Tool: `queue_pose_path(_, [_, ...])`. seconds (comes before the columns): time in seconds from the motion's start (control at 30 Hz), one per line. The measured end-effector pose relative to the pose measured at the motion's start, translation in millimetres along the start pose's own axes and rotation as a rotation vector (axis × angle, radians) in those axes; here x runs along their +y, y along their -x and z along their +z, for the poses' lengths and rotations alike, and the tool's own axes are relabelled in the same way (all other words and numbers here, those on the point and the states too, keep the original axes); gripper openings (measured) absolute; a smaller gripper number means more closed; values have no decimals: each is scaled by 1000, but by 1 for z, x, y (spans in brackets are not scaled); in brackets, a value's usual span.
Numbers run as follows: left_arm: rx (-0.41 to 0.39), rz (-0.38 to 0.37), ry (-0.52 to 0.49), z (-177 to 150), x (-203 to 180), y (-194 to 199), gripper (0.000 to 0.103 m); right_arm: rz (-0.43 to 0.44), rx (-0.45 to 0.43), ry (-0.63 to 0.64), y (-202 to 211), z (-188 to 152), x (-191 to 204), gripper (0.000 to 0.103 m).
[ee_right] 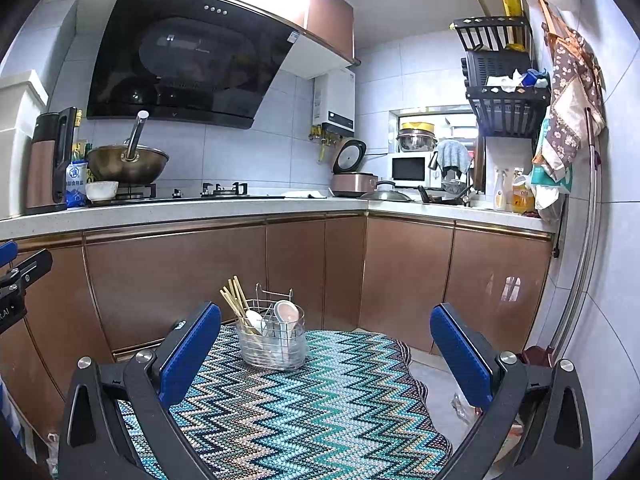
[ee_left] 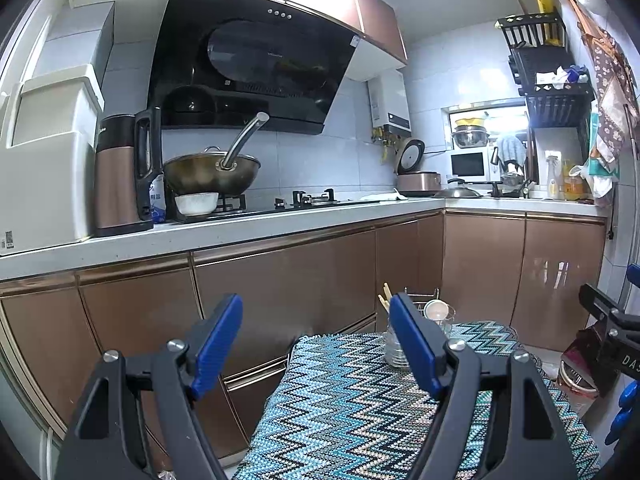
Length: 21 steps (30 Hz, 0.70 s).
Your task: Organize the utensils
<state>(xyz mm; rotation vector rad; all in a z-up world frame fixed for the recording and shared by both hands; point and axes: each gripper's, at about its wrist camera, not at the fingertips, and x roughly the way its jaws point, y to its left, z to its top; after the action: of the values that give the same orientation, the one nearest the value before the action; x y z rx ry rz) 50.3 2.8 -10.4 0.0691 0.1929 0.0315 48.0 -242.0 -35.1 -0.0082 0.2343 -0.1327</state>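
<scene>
Utensils (ee_right: pixel 256 316) in wire caddy (ee_right: pixel 272 344), partly hidden from left, both jaws apart.

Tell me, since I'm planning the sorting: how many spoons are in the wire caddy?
2 show: a white spoon left of centre beside the chopsticks, and a larger one right of it. The wire caddy may hide others.

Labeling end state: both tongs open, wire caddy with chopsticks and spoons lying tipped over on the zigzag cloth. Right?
Not tipped over: the right wrist view shows the wire caddy standing upright on the zigzag cloth, chopsticks and spoons inside. Left tongs and right tongs are open.
</scene>
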Motion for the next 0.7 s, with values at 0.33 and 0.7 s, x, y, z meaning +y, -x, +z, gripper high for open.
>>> queue_pose_path(0.33, [-1, -1, -1, 1, -1, 2, 75, -4, -1, -4, 2, -2, -1, 103])
queue_pose_path(0.7, [-5, -9, 2, 2, -1, 5, 75, -11, -7, -4, 4, -1, 0, 103])
